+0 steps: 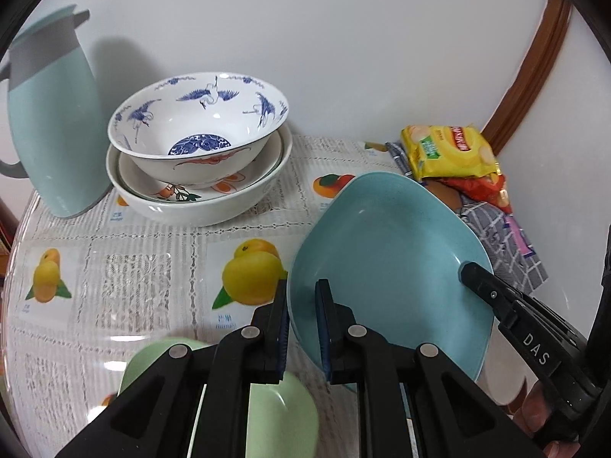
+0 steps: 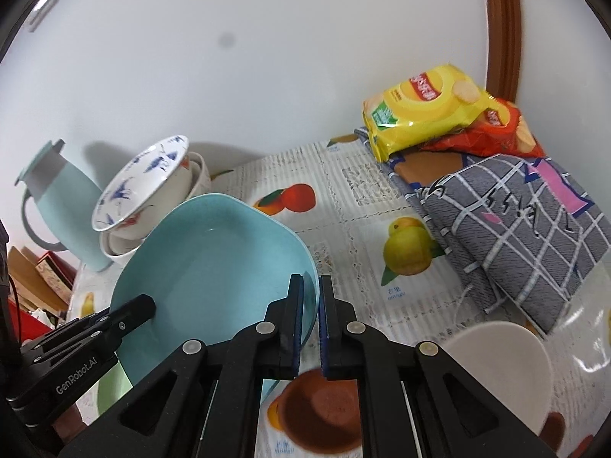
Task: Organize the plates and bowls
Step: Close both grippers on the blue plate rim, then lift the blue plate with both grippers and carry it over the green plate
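White wall is filling the background, and below it a table with a fruit-printed cover is carrying the dishes. Both hand-held grippers are clamping the blue plate, which is hanging tilted above the table. The left hand-held gripper is pinching the plate's rim at the lower left of the plate in the left wrist view, with one finger outside and one finger inside the rim. The right hand-held gripper is pinching the opposite rim, at the lower right of the plate in the right wrist view. So the plate is sitting between the two hands, and neither hand is nearer than the other.

The stack of bowls, with the blue crane bowl on top, is standing beyond the plate toward the upper left of the left wrist view, beside the teal jug. I judge that the coming move is depending on this direction, if the plate belongs with the stack. A green dish is lying under the left hand-held gripper, and a brown bowl and a white bowl are lying at the bottom of the right wrist view.
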### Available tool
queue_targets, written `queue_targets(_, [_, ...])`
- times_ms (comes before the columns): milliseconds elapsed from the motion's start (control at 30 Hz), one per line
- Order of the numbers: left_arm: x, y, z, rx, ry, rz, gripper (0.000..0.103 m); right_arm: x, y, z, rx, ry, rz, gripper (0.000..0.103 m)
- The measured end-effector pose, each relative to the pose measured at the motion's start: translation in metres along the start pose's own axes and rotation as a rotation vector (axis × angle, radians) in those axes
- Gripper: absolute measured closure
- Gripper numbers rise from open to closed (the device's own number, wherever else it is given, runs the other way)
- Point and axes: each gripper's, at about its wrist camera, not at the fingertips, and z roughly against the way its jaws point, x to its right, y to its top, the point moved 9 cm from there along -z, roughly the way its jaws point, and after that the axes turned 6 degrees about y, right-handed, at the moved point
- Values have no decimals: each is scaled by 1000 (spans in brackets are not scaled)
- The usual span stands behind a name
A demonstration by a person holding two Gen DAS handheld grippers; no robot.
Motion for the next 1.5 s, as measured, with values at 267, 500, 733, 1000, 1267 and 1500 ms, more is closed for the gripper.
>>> queue_targets(267, [11, -21, 45, 27, -25, 3, 90, 0, -13, 49, 32, 12, -11, 96])
queue_targets(500, [15, -41, 80, 48, -35, 11, 90, -3, -31, 92, 65, 18, -13, 96])
queue_targets(733, [16, -58, 110, 66, -42, 12, 90, -7, -46, 125, 89, 25, -14, 96])
queue_targets(1000, [21, -67, 135, 86, -56, -1, 90, -9, -59, 153, 118, 24, -37, 96])
queue_targets(1267, [17, -71, 153, 103, -68, -14, 90, -17, -64, 173, 150, 11, -47, 96])
queue_targets(1500, [13, -74, 162, 104, -84, -14, 90, -24, -69, 182, 168, 7, -52, 96])
